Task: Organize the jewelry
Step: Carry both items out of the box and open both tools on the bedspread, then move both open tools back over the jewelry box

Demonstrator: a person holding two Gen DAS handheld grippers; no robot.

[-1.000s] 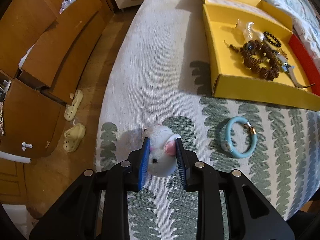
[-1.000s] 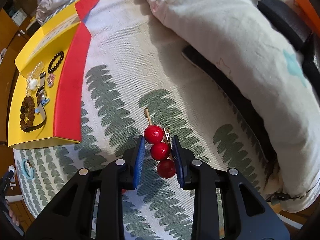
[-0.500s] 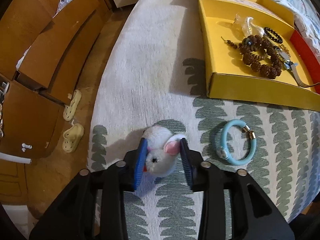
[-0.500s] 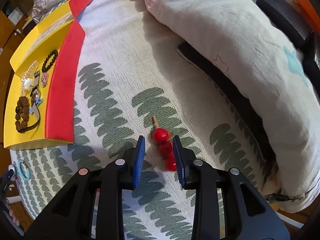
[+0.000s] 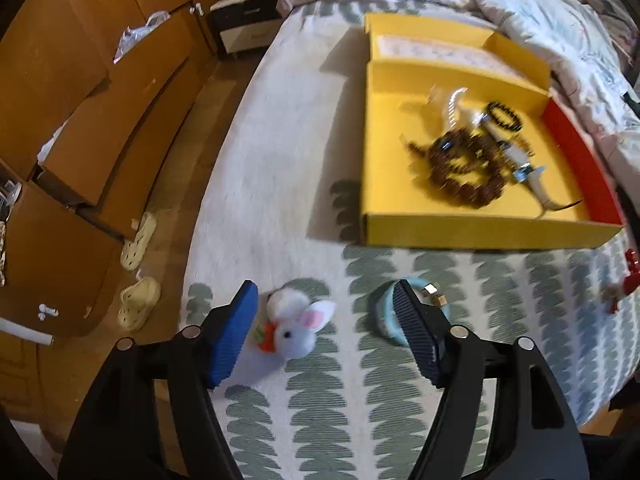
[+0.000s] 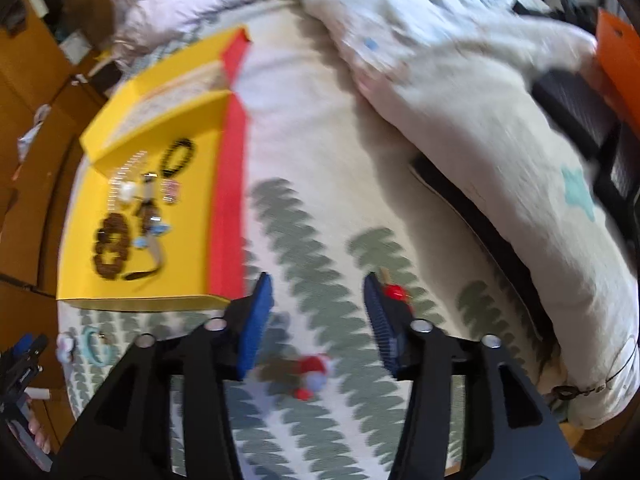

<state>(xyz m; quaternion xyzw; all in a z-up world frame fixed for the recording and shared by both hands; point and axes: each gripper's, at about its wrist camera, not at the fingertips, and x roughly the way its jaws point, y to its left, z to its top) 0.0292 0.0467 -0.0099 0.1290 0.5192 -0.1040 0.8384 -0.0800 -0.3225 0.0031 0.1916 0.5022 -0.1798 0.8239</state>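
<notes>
Both the left gripper [image 5: 325, 318] and the right gripper [image 6: 318, 314] are opening and gripping nothing, so each should be rising straight, leaving the fluffy white rabbit charm [image 5: 298, 330] and the red bead hairpin [image 6: 394, 292] undisturbed on the leaf-patterned bedspread [image 5: 360, 400].

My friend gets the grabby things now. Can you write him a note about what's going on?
Left tool: jaws opening, holding nothing; the fluffy bunny clip lies loose on the bedspread between them.
Right tool: jaws opening, holding nothing; the red bead hairpin lies on the bedspread just outside its right finger.
Blue bracelet lies beside the bunny clip.
Done: bead bracelets and other pieces already sit in the yellow box.
Left: bunny clip, hairpin and blue bracelet are not yet boxed.
</notes>
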